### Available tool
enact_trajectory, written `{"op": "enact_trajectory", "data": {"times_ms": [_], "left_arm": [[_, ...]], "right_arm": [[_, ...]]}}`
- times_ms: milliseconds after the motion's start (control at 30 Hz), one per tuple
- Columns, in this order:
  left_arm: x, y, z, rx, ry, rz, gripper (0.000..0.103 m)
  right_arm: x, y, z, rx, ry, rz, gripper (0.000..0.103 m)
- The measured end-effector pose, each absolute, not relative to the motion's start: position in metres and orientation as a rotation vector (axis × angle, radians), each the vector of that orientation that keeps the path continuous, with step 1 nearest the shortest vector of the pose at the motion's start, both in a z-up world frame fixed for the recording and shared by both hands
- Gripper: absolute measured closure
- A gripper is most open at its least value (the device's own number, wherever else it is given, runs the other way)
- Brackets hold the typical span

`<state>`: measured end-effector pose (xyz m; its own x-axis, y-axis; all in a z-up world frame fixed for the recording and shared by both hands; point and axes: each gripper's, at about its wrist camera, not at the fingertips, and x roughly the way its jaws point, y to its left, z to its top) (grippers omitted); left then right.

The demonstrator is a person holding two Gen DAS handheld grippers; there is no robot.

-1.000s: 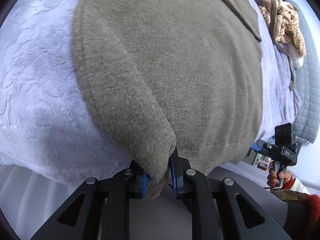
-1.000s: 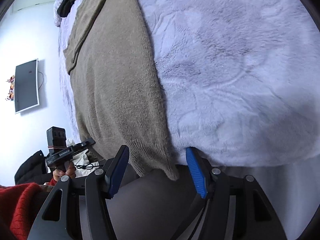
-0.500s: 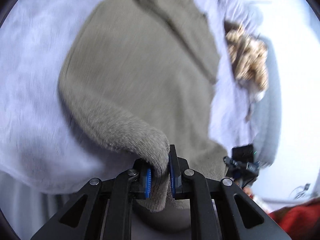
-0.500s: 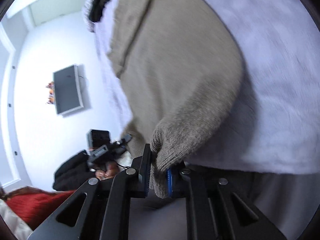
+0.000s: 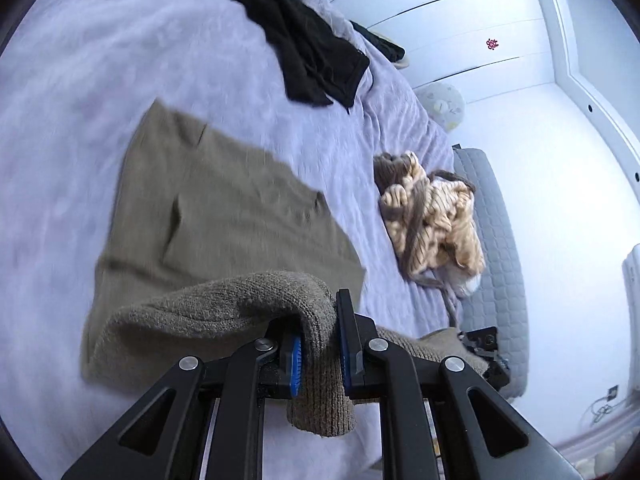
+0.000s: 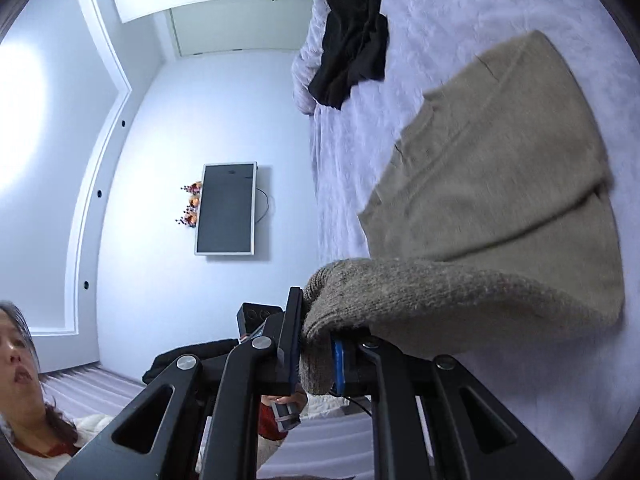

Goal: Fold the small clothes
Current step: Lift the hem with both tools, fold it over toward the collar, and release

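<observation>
Now each hand-held gripper (image 5: 320,354) (image 6: 316,354) pinches the sweater (image 5: 224,216) hem, folding it lengthwise.

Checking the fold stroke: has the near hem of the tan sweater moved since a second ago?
Yes. The hem, clamped in the left tool and right tool, has been lifted off the bed's near edge and carried over the sweater body, toward the black garment.

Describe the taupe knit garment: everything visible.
The taupe knit garment is a soft, ribbed-looking sweater-type piece, lying mostly flat on the lilac fleece blanket. A seam and folded-in panels show on its upper face. Its near edge is lifted off the blanket and curled over towards the far end, pinched at one corner by the left hand-held gripper and at the other by the right hand-held gripper, a short tail hanging below each. Nothing else touches it.
</observation>
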<state>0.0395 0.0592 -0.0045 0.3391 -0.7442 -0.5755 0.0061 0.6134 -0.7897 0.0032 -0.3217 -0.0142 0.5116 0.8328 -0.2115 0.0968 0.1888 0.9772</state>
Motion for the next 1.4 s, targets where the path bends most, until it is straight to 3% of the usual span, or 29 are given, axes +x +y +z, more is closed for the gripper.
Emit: {"op": "enact_trajectory", "data": {"times_ms": [133, 300, 467, 633, 667, 700, 733, 767, 933, 967, 1033, 1067, 1233, 1400], "left_arm": [[0.094, 0.054, -0.024, -0.712, 1.124, -0.507, 0.088], [0.146, 0.037, -0.080, -0.640, 1.188, -0.372, 0.088], [0.159, 0.036, -0.125, -0.609, 1.269, -0.263, 0.087], [0.156, 0.040, -0.125, -0.609, 1.300, -0.236, 0.086], [0.153, 0.039, -0.116, -0.582, 1.297, -0.230, 0.077], [0.148, 0.039, -0.106, -0.565, 1.279, -0.226, 0.051], [0.140, 0.040, -0.093, -0.530, 1.241, -0.210, 0.037], [0.133, 0.040, -0.080, -0.493, 1.206, -0.195, 0.022], [0.106, 0.029, -0.057, -0.320, 1.204, -0.228, 0.022], [0.104, 0.025, -0.062, -0.291, 1.227, -0.244, 0.022], [0.097, 0.013, -0.079, -0.243, 1.293, -0.287, 0.022], [0.095, 0.005, -0.088, -0.234, 1.328, -0.316, 0.022], [0.106, -0.034, -0.105, -0.153, 1.336, -0.373, 0.022], [0.156, -0.035, -0.092, -0.215, 1.214, -0.271, 0.022]], "right_arm": [[0.060, -0.338, -0.022, 1.287, 0.915, 0.590, 0.089], [0.106, -0.359, -0.088, 1.276, 1.059, 0.457, 0.089], [0.128, -0.374, -0.156, 1.299, 1.142, 0.302, 0.088], [0.136, -0.379, -0.168, 1.277, 1.147, 0.264, 0.083], [0.135, -0.379, -0.162, 1.252, 1.144, 0.265, 0.079], [0.135, -0.380, -0.156, 1.240, 1.138, 0.268, 0.068], [0.134, -0.381, -0.150, 1.235, 1.127, 0.275, 0.053], [0.131, -0.383, -0.143, 1.236, 1.109, 0.289, 0.050], [0.102, -0.391, -0.117, 1.249, 1.052, 0.324, 0.050], [0.095, -0.391, -0.116, 1.249, 1.057, 0.324, 0.053], [0.087, -0.388, -0.118, 1.251, 1.073, 0.337, 0.068], [0.084, -0.385, -0.121, 1.247, 1.091, 0.343, 0.069], [0.092, -0.367, -0.142, 1.184, 1.206, 0.342, 0.069], [0.129, -0.375, -0.129, 1.217, 1.067, 0.371, 0.069]]}}
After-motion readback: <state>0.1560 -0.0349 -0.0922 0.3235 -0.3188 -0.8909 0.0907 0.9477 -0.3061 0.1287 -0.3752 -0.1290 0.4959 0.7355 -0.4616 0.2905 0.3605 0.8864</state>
